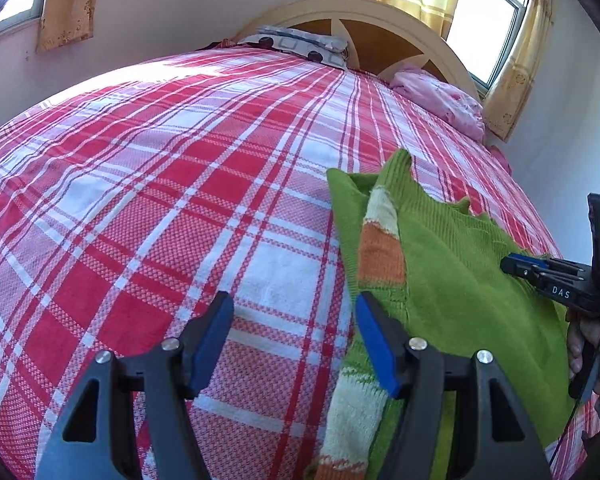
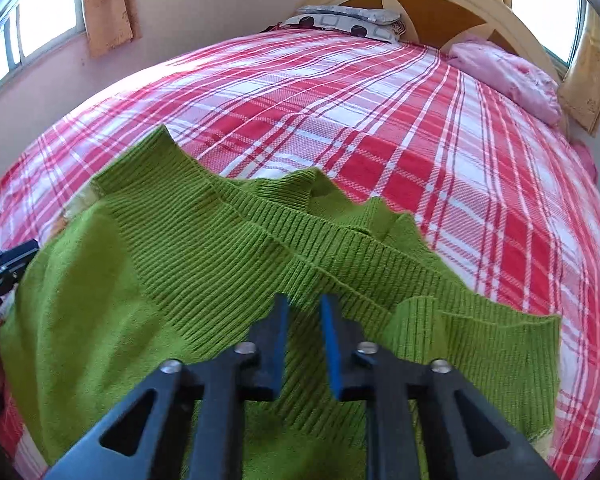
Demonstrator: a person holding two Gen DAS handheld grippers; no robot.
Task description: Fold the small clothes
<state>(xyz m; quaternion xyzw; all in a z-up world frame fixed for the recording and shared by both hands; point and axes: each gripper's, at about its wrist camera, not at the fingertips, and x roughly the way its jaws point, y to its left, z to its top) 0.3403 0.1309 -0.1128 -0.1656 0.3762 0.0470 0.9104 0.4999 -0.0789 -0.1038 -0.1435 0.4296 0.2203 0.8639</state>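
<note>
A small green knit sweater with a cream and orange striped sleeve lies partly folded on the red plaid bed. It fills the lower half of the right wrist view, ribbed hem toward the headboard. My left gripper is open, hovering over the sweater's left edge; its right finger is above the striped sleeve. My right gripper is above the middle of the sweater, its jaws a narrow gap apart with nothing between them. It also shows in the left wrist view.
The red and white plaid bedspread covers the bed. A patterned pillow and a pink bundle of cloth lie by the wooden headboard. Curtained windows stand behind. The left gripper shows at the left edge of the right wrist view.
</note>
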